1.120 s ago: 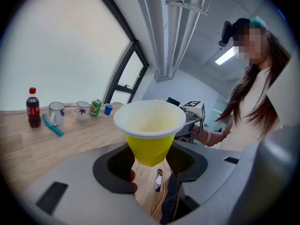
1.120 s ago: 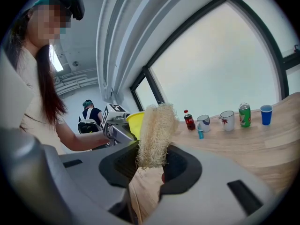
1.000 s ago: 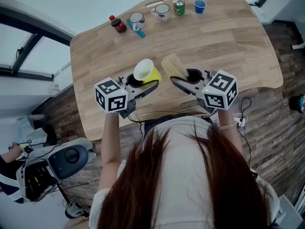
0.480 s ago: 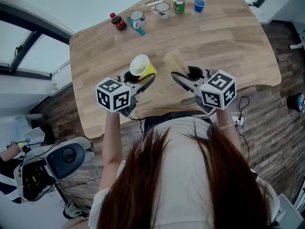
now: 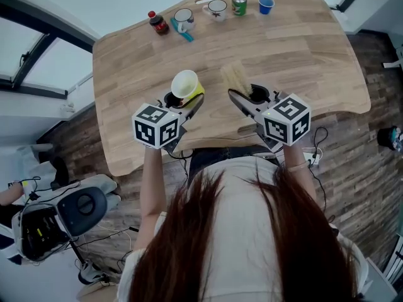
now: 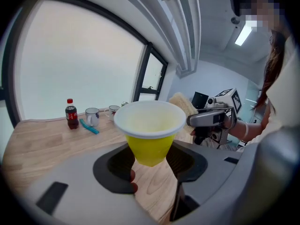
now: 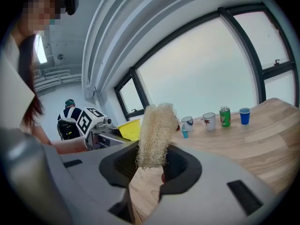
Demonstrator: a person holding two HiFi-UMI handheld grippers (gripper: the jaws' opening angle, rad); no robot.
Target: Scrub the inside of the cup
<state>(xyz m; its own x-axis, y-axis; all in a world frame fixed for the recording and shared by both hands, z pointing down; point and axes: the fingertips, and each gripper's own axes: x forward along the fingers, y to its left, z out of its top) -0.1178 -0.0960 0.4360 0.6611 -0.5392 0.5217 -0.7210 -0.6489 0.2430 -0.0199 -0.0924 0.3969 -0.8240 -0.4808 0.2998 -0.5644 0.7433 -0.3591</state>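
Note:
A yellow cup with a white inside (image 5: 186, 85) (image 6: 150, 128) is held above the wooden table (image 5: 302, 49), its mouth tilted up towards me. My left gripper (image 5: 192, 100) (image 6: 151, 159) is shut on the cup's lower body. My right gripper (image 5: 238, 95) (image 7: 149, 165) is shut on a pale loofah scrubber (image 5: 235, 77) (image 7: 154, 132), which stands upright from its jaws. Cup and scrubber are apart, side by side, with a gap of bare table between them. In the left gripper view the scrubber (image 6: 183, 104) shows just behind the cup's rim.
At the table's far edge stand a small cola bottle (image 5: 157, 22), two mugs (image 5: 183, 19) (image 5: 216, 8), a green can (image 5: 238, 4), a blue cup (image 5: 266, 5) and a teal toothbrush (image 5: 185, 35). A wheeled machine (image 5: 60, 216) sits on the floor at the left.
Both grippers moved a little away from me over the table. The cup tilted so its mouth faces more upward. The gap between cup and scrubber stayed about the same.

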